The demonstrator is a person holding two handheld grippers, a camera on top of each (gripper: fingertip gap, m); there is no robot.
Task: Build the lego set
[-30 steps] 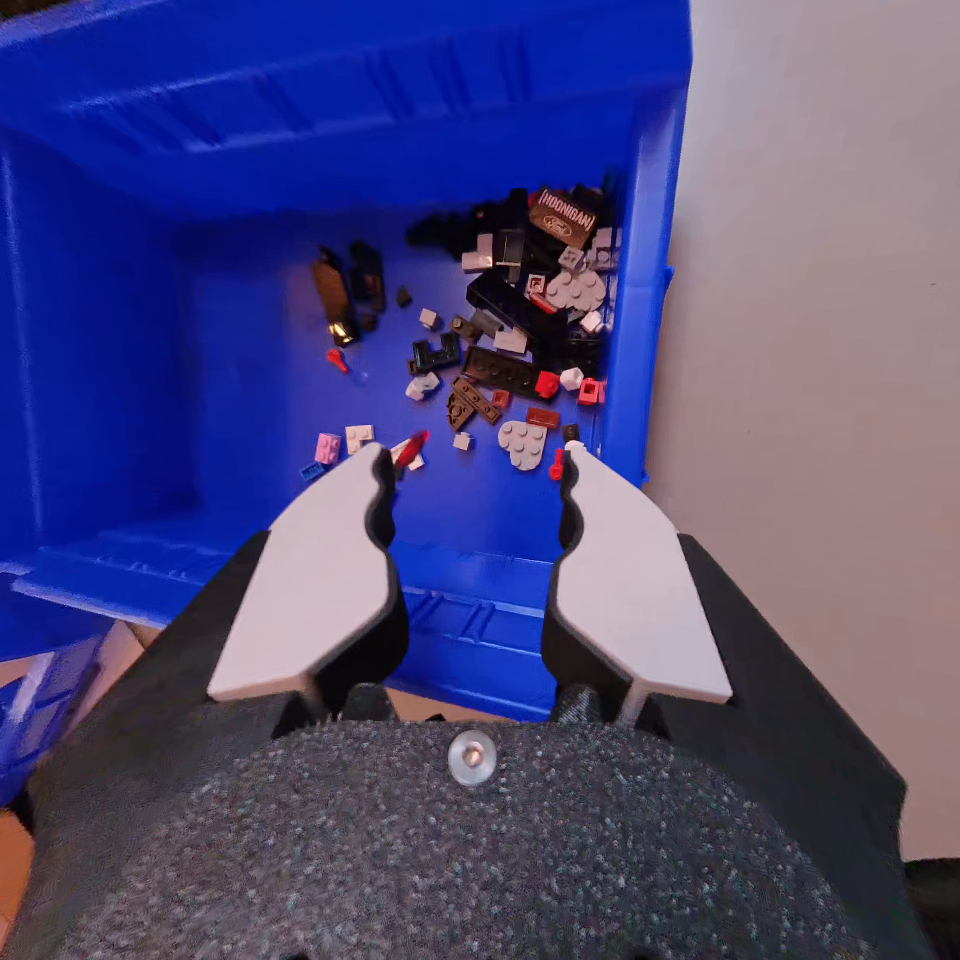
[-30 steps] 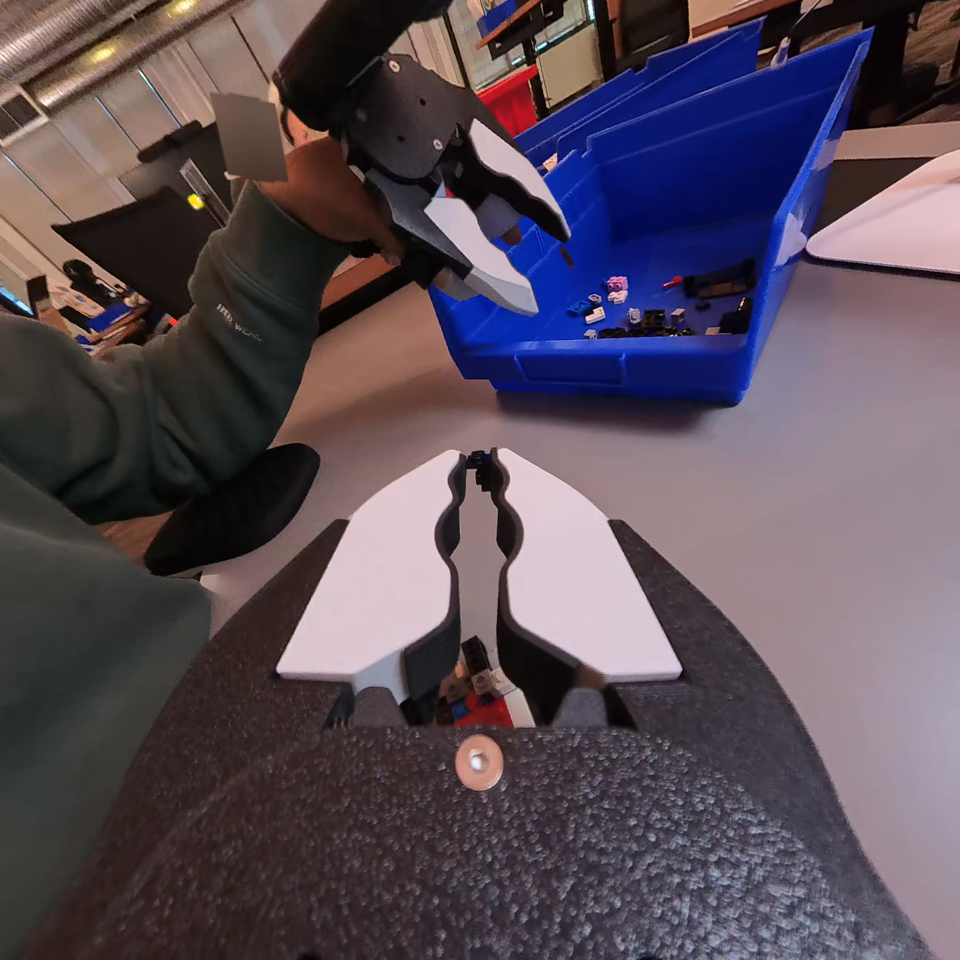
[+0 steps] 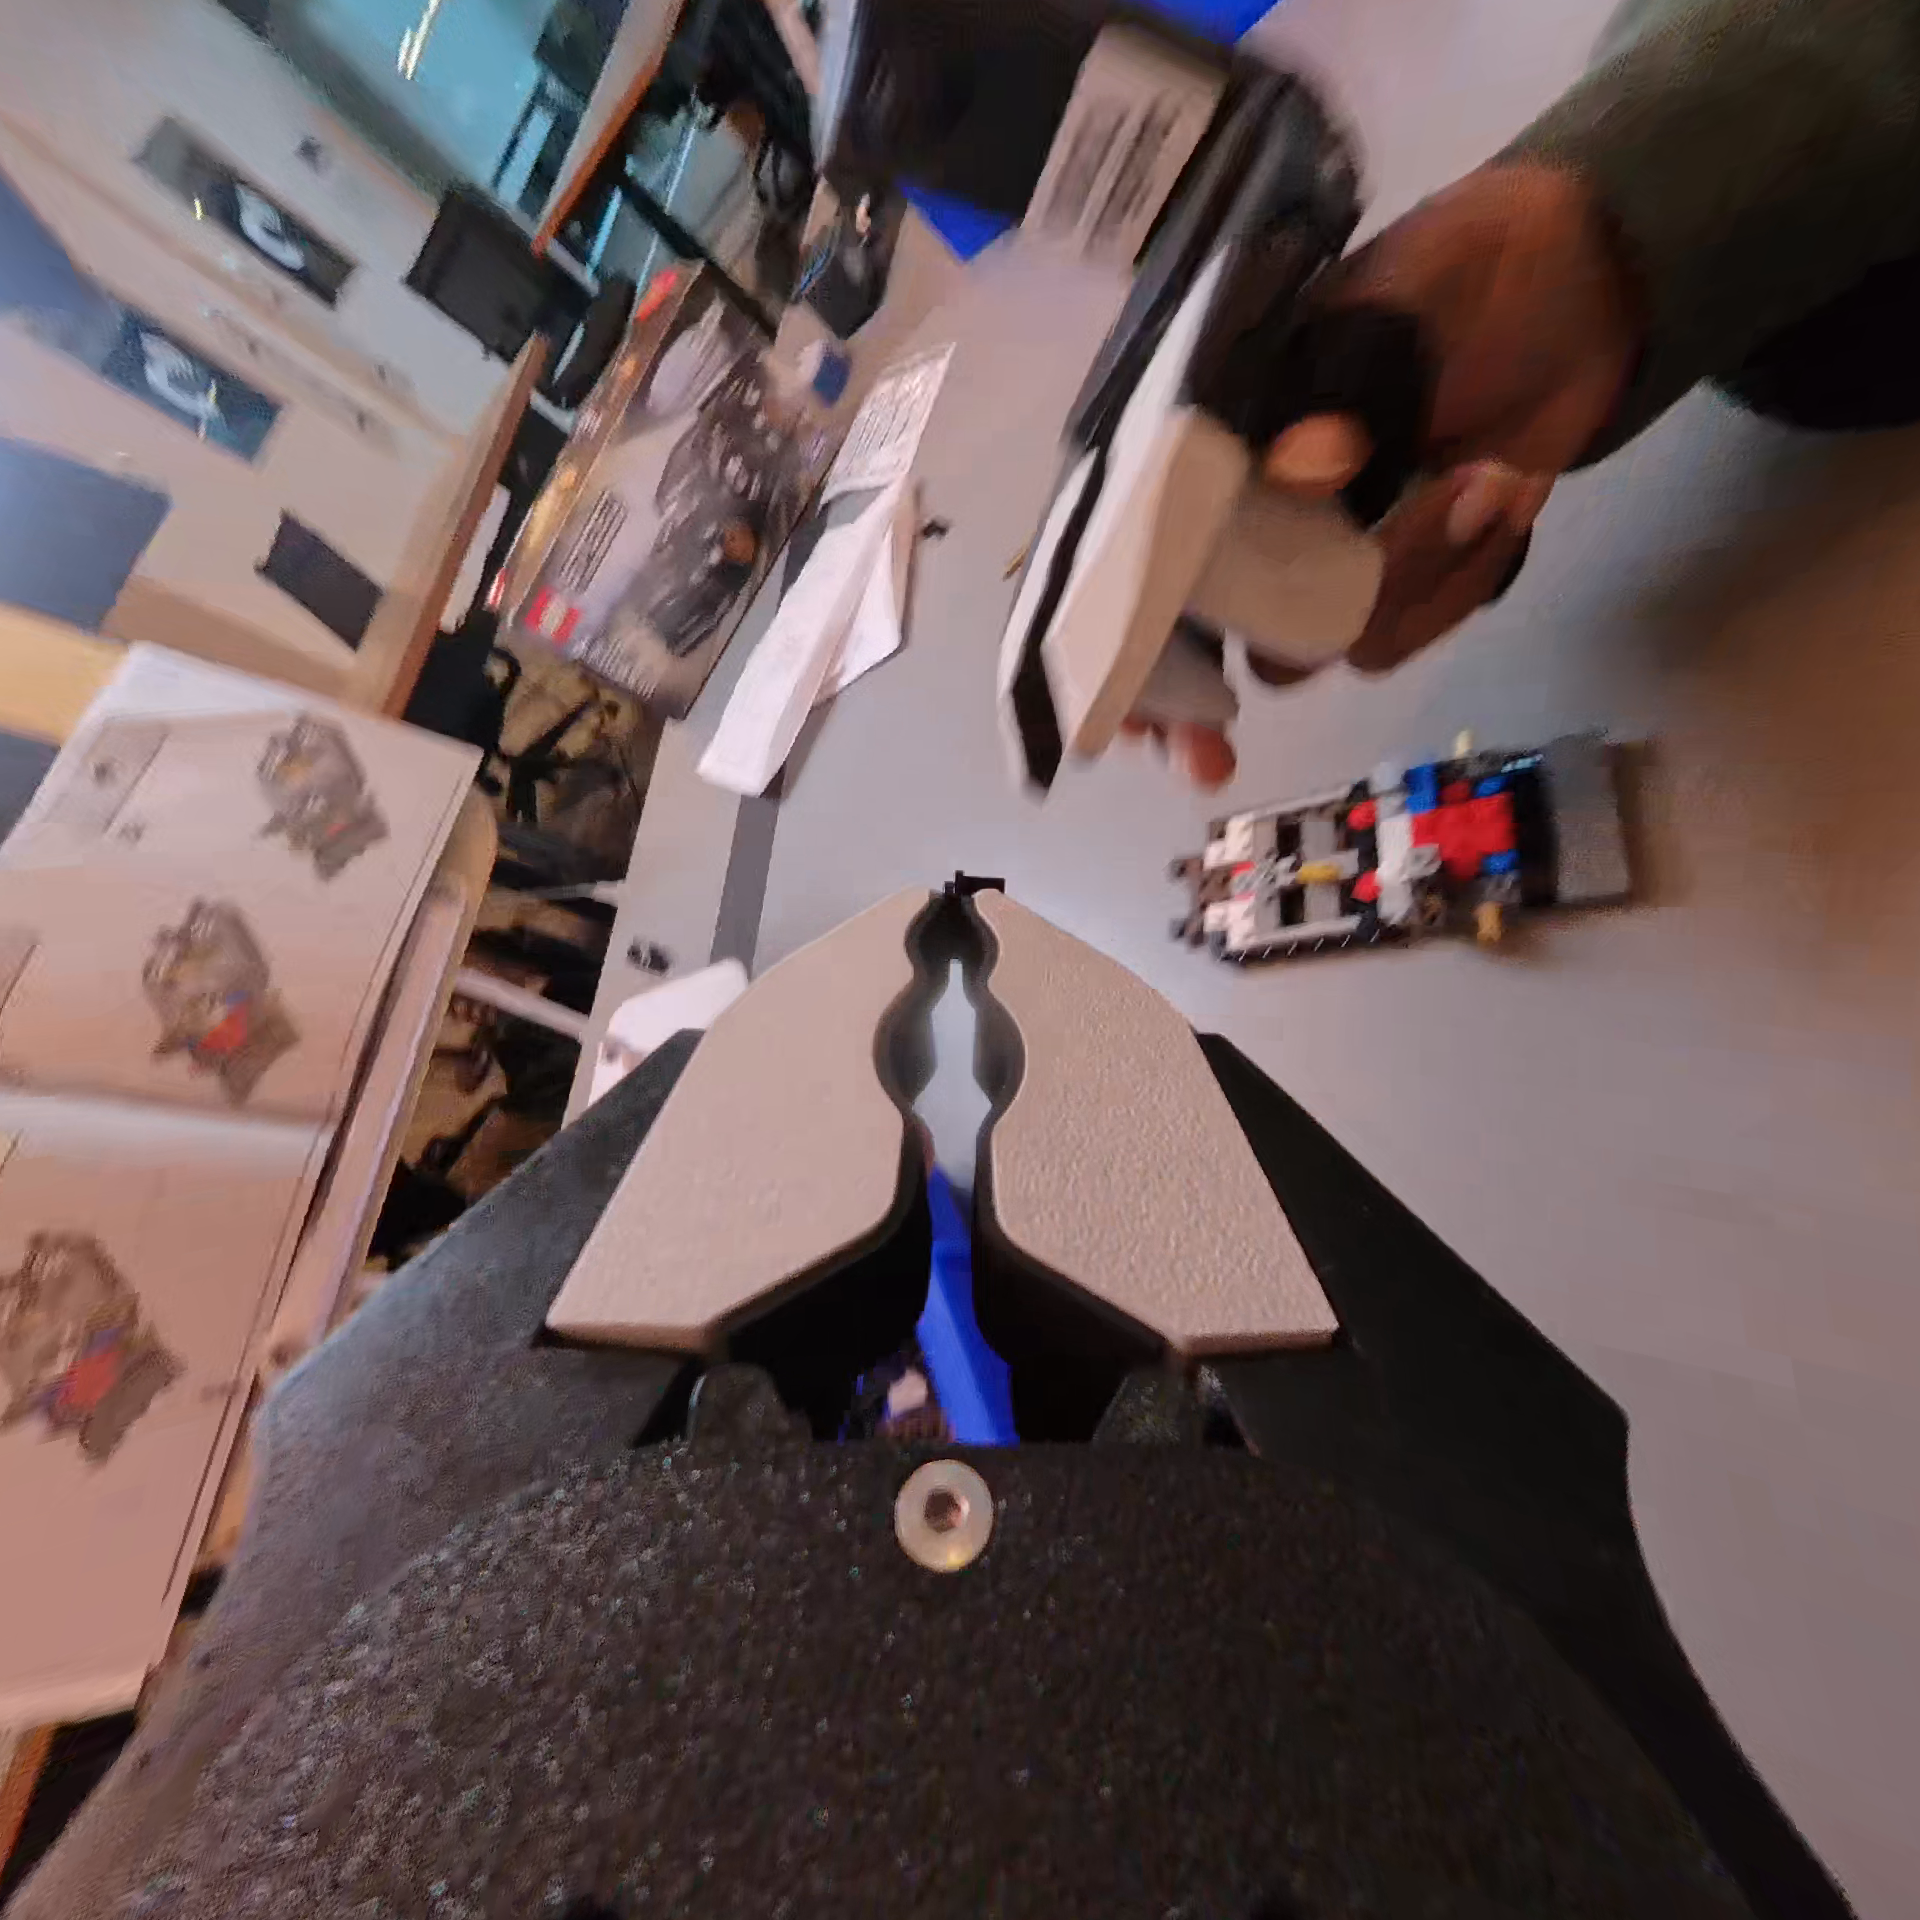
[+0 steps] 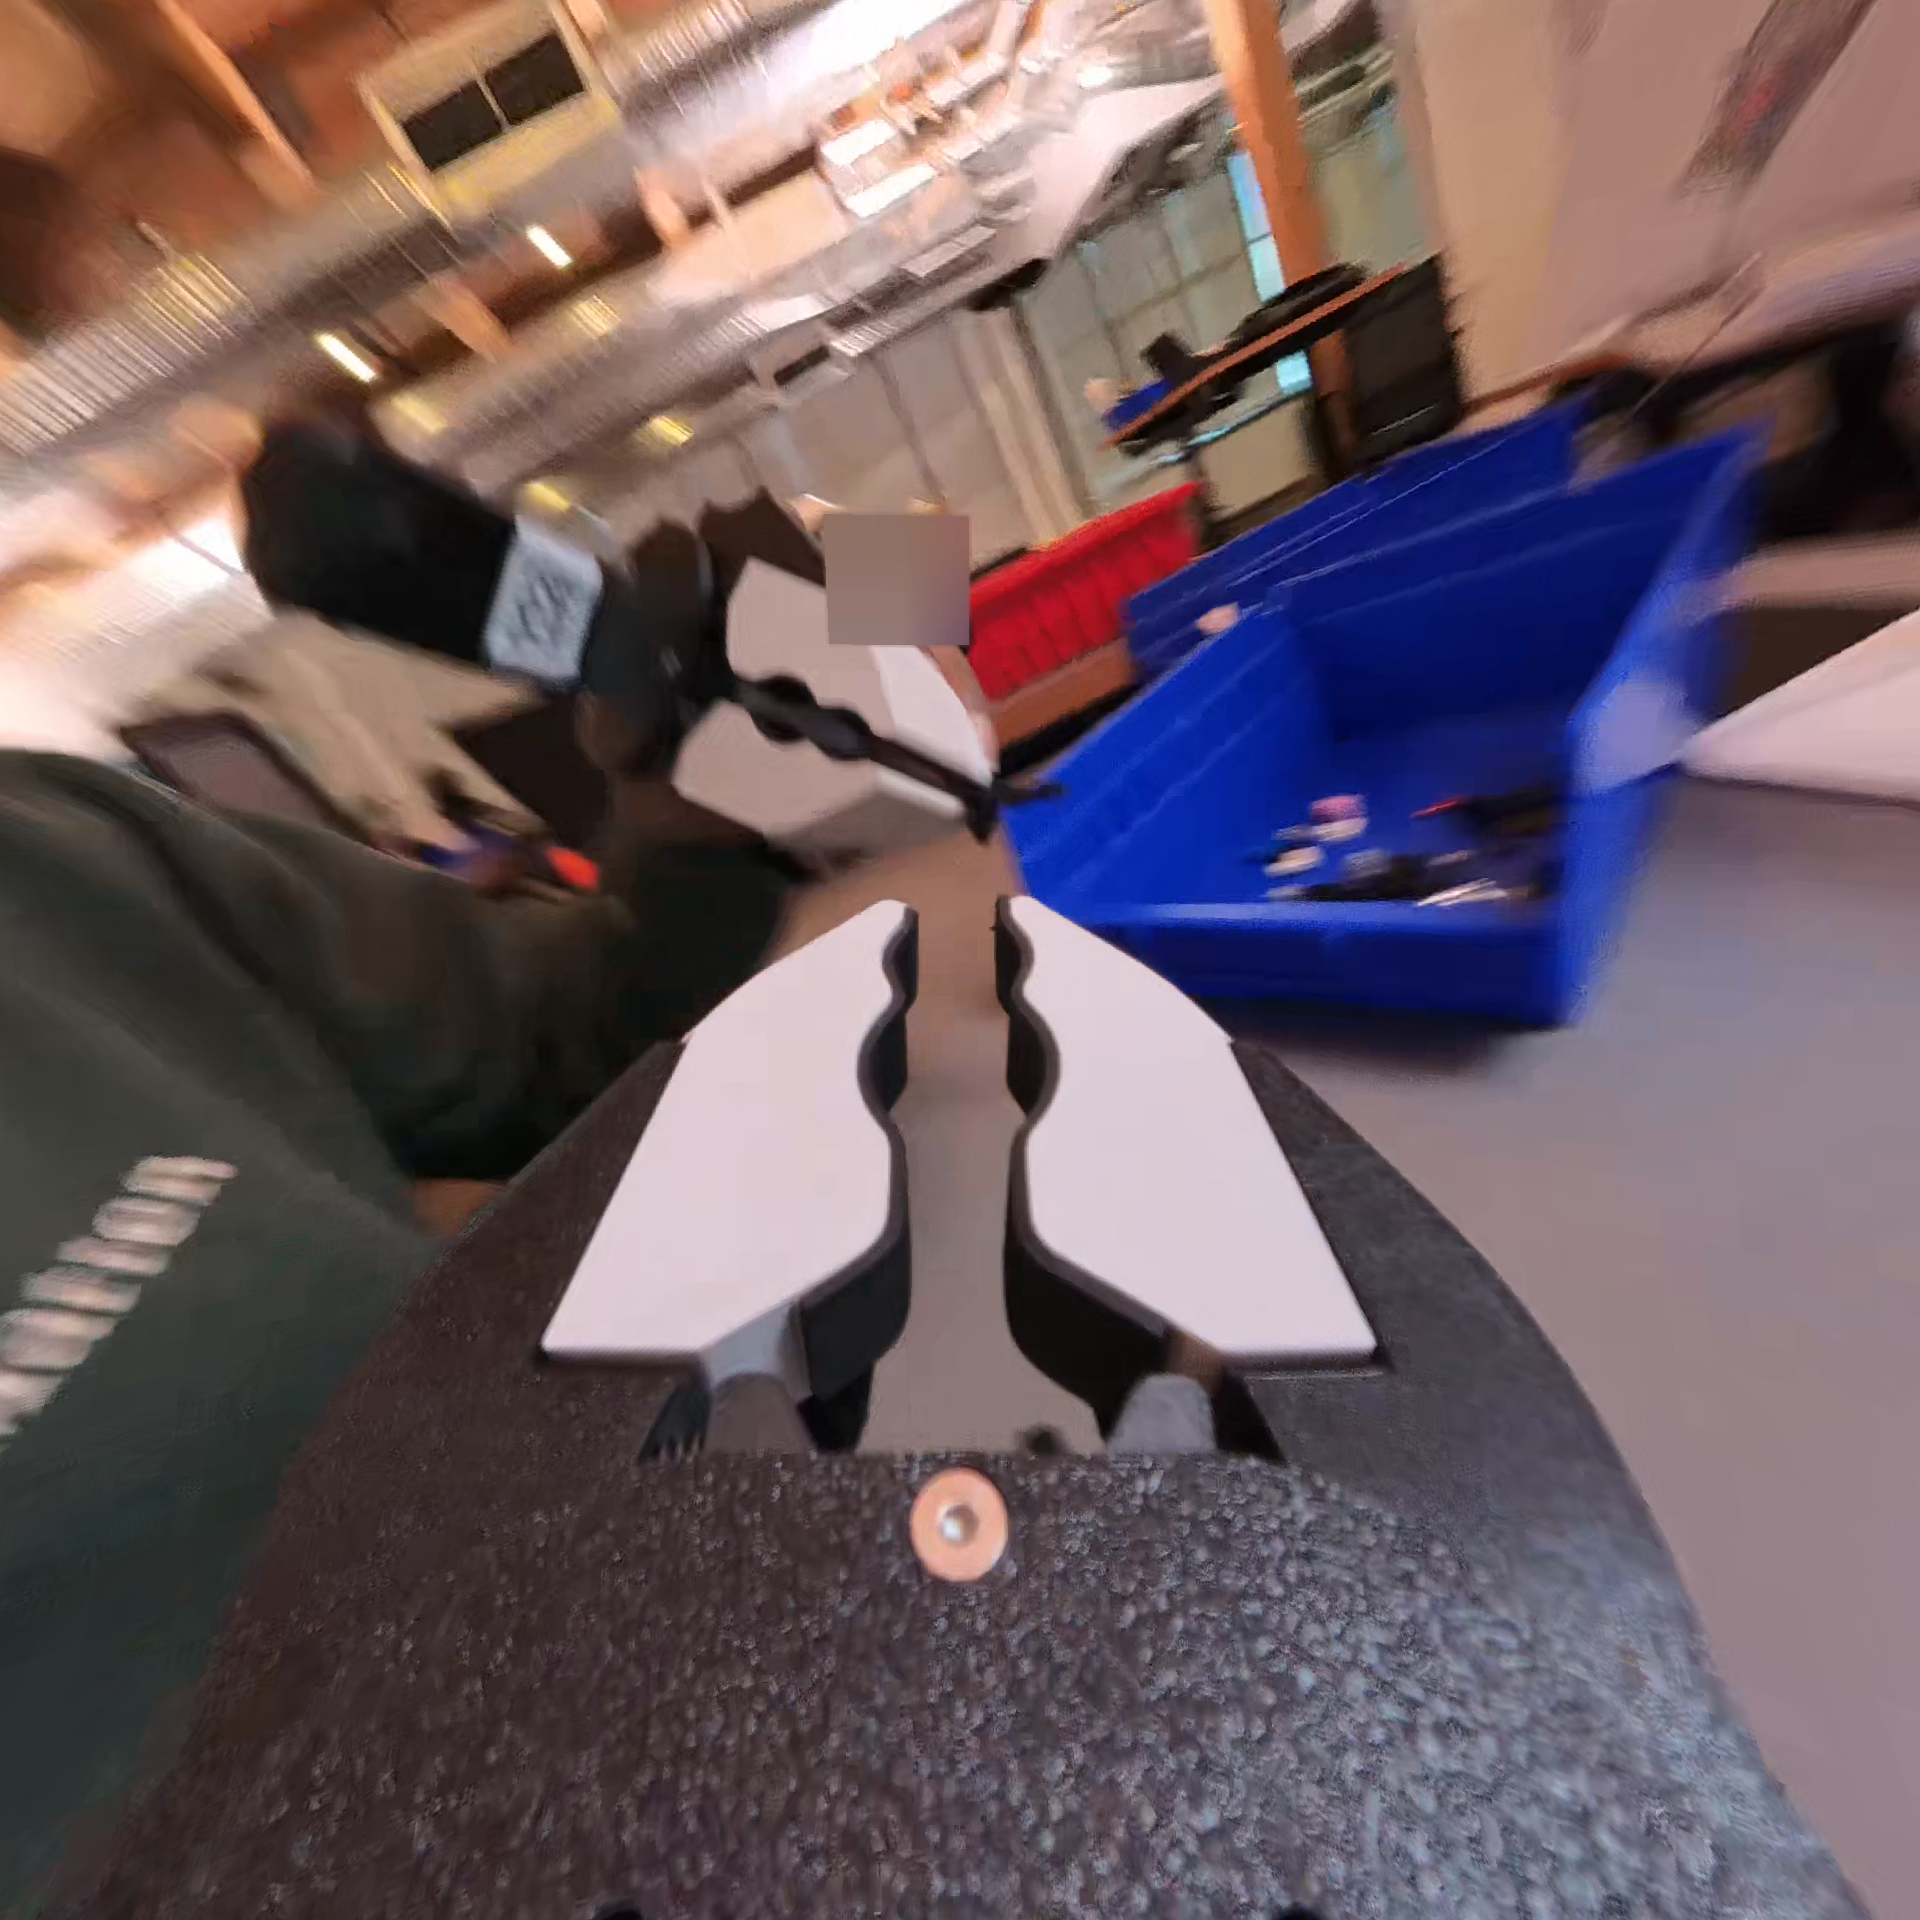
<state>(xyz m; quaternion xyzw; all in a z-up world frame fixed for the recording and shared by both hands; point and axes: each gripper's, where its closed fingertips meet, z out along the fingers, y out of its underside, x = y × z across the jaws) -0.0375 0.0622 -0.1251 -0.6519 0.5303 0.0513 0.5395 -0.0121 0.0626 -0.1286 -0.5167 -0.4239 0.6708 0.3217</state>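
My left gripper [image 3: 953, 906] is shut on a small black brick piece [image 3: 975, 883] that sticks out of its tips, held above the grey table [image 3: 1558, 1143]. In the right wrist view the left gripper [image 4: 987, 805] is in the air beside the blue bin [image 4: 1299, 935], with the black piece [image 4: 1029, 792] at its tip. My right gripper [image 4: 956, 914] is slightly open and empty, above the table and pointing at the bin. It shows in the left wrist view [image 3: 1029, 748], held by a hand, above a partly built brick model [image 3: 1403, 852] lying on the table.
The blue bin holds several loose small bricks [image 4: 1382, 873]. More blue bins [image 4: 1299, 561] and a red one [image 4: 1081, 592] stand behind it. An open instruction booklet [image 3: 208, 935], a dark printed box [image 3: 675, 520] and loose paper sheets [image 3: 821, 634] lie to the left. Left and right tips are no more than a few centimetres apart.
My left gripper has left the bin, swung round and shut on a small black piece. My right gripper has opened a little; the black piece at its tips is gone.
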